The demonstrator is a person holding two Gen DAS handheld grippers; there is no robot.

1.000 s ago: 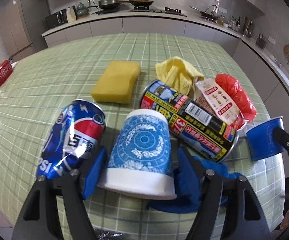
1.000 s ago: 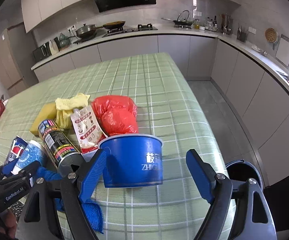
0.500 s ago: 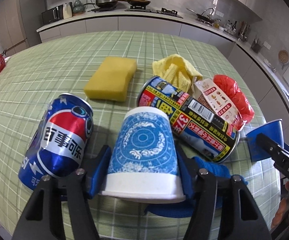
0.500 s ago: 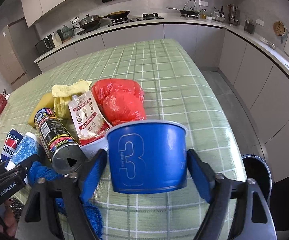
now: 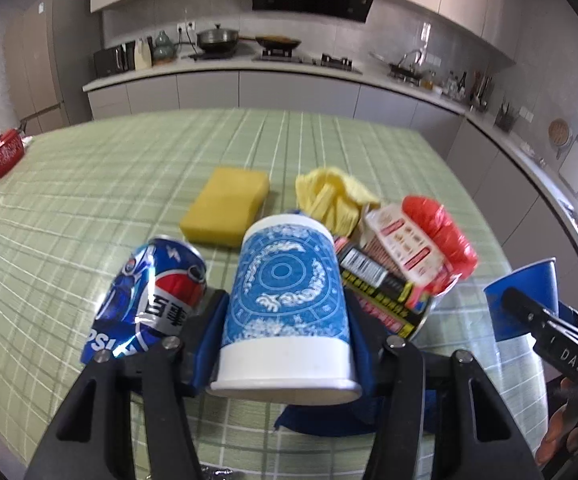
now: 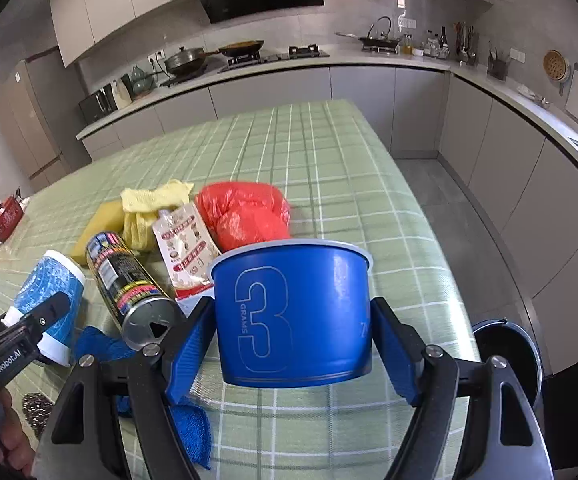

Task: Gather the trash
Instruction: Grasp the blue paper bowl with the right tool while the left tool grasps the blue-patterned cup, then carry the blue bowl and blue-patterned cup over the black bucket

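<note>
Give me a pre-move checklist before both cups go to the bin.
1. Left hand-held gripper shut on the blue-and-white patterned paper cup: ok.
2. Right hand-held gripper shut on the blue paper bowl with a white 3: ok.
3. Patterned cup lifted off the green checked tablecloth: cannot tell.
4. Black round bin on the floor beside the table, mouth open: ok.
5. Crushed blue Pepsi can apart from the left gripper's fingers: cannot tell; it sits very close.
</note>
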